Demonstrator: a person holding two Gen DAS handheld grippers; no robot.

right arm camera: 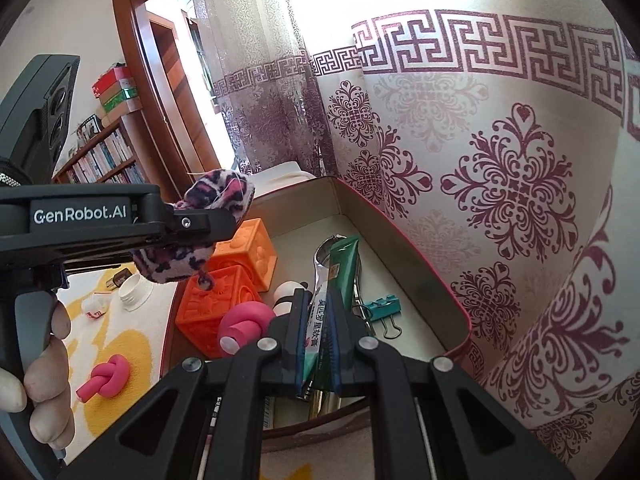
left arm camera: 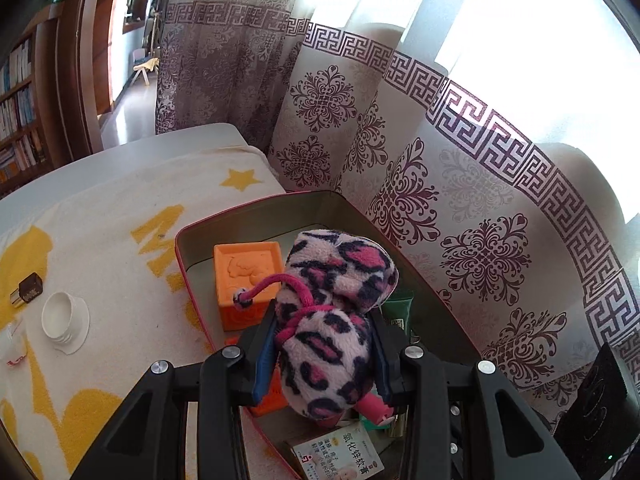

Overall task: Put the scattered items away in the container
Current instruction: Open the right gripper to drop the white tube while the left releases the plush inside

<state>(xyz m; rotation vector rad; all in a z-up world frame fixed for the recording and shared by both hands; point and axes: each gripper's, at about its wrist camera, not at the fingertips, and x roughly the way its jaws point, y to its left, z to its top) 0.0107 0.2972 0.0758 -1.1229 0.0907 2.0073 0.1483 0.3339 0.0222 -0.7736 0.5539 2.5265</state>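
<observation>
Left jaws: clamped on leopard-print plush toy (left arm camera: 324, 332), held over tin (left arm camera: 256, 216).
Right jaws: pinched on tube (right arm camera: 320, 320) above tin interior.
Tin contents: orange blocks (right arm camera: 244, 256), binder clip (right arm camera: 382, 306).
Outside tin: pink knot (right arm camera: 106, 376), white cap (left arm camera: 64, 320) on towel (left arm camera: 100, 220).

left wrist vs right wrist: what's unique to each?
Left wrist only: a printed box near the tin's close end, and a small dark bottle on the blanket.
Right wrist only: a teal binder clip, a pink knot on the blanket, and the tube the right gripper clamps.
Both: the leopard plush in the left gripper, orange blocks, red-rimmed tin, white cap.
</observation>
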